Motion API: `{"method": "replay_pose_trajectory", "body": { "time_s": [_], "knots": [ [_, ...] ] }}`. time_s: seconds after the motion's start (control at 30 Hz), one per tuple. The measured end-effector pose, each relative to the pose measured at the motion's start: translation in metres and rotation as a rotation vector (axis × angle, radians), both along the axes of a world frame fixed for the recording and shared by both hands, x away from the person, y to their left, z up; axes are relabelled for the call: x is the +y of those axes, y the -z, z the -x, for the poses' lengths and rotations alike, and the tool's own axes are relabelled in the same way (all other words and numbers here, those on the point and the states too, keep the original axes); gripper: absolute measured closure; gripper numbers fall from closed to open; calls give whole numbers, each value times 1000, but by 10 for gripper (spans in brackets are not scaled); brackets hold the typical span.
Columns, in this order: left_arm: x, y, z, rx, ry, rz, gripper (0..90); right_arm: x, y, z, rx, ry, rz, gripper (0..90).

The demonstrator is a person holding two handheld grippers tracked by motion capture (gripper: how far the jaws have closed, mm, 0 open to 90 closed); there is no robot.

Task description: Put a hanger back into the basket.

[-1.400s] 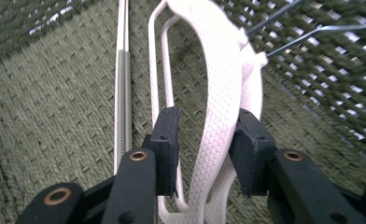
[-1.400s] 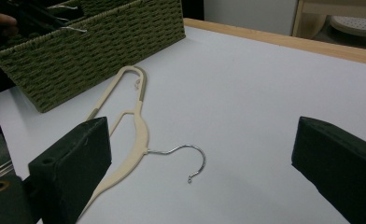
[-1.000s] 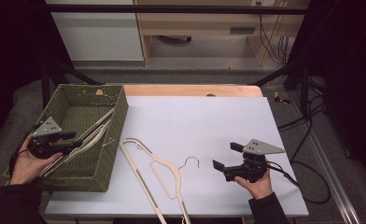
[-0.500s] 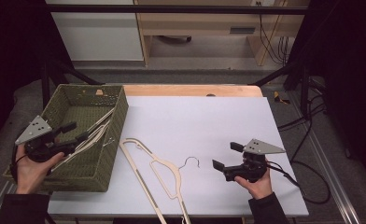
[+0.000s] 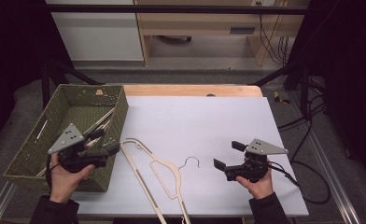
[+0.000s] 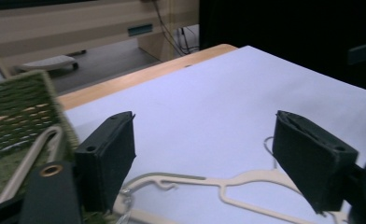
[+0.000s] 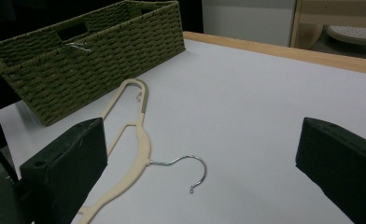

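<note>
A cream hanger point(image 5: 158, 169) with a wire hook point(image 5: 191, 161) lies flat on the white table point(image 5: 209, 121), left of centre. My left gripper point(image 5: 104, 142) is open at the near right corner of the olive woven basket point(image 5: 27, 158). In the left gripper view, part of the hanger point(image 6: 232, 181) lies on the table between the spread jaws of that gripper point(image 6: 209, 161). My right gripper point(image 5: 228, 155) is open and empty, low over the table to the right of the hook. The right gripper view shows the hanger point(image 7: 141, 137) ahead of it.
More cream hangers point(image 5: 101, 122) lie inside the basket point(image 7: 92, 42), which occupies the table's left side. A wooden strip point(image 5: 190, 90) runs along the far table edge. Cables point(image 5: 307, 186) trail off the table's right side.
My left gripper has moved right, from the basket's left side to its near right corner, close to the hanger on the table. The right gripper has not moved.
</note>
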State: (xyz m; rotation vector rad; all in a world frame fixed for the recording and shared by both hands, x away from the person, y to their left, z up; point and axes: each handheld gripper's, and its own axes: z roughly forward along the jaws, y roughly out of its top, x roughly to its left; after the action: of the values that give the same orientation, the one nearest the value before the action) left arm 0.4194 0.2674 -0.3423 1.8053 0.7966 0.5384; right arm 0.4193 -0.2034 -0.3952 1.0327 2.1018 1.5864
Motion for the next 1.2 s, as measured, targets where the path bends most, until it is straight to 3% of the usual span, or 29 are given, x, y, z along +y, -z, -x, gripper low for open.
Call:
{"method": "replay_pose_trajectory", "body": {
  "time_s": [0.23,0.67,1.03,1.2],
  "knots": [
    [-36,11,0,11,66,-48,112,-1,1,0,0,1,2,30],
    [-102,35,-11,65,168,-135,92,-5,5,0,5,-2,-6,33],
    [-143,67,-27,150,207,-241,125,-5,7,4,4,-8,-1,26],
    [-157,85,-34,203,213,-265,174,-4,8,4,7,-4,6,25]
  ]
}}
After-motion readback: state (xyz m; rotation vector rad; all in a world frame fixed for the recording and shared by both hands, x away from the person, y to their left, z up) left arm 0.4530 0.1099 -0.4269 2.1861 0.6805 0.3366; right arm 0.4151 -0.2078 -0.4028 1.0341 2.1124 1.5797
